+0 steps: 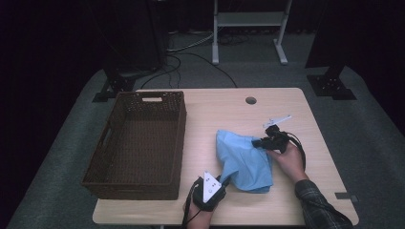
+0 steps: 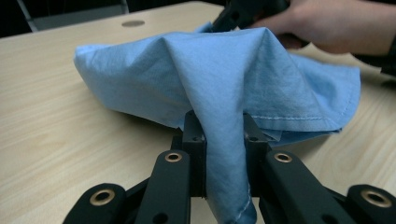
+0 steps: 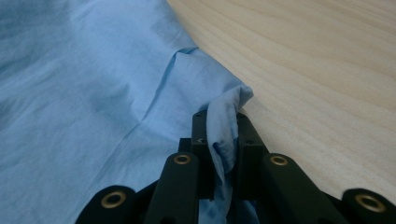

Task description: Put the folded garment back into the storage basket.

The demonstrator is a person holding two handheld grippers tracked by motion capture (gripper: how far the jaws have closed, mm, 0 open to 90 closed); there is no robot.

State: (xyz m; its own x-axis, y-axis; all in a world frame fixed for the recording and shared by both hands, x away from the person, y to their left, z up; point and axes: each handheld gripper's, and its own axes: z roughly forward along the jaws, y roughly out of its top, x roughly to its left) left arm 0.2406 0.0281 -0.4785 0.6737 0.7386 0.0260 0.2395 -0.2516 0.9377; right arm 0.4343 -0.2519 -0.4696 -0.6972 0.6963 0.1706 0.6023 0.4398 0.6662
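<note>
A light blue cloth [image 1: 243, 160] lies crumpled on the wooden table [image 1: 215, 114], right of centre. My left gripper [image 1: 221, 182] sits at the cloth's near left corner, shut on a fold of the cloth [image 2: 224, 154] that runs down between its jaws. My right gripper [image 1: 258, 142] is at the cloth's far right edge, shut on a bunched corner of the cloth [image 3: 223, 135]. In the left gripper view the cloth rises in a tent toward the right hand [image 2: 327, 23]. The right gripper view has the cloth [image 3: 93, 93] spreading left over the table [image 3: 327, 70].
A dark brown wicker basket [image 1: 112, 179] stands on the left half of the table, its inside bare. A round cable hole [image 1: 250, 100] is near the table's far edge. A white desk frame [image 1: 248, 28] and dark stands are on the floor behind.
</note>
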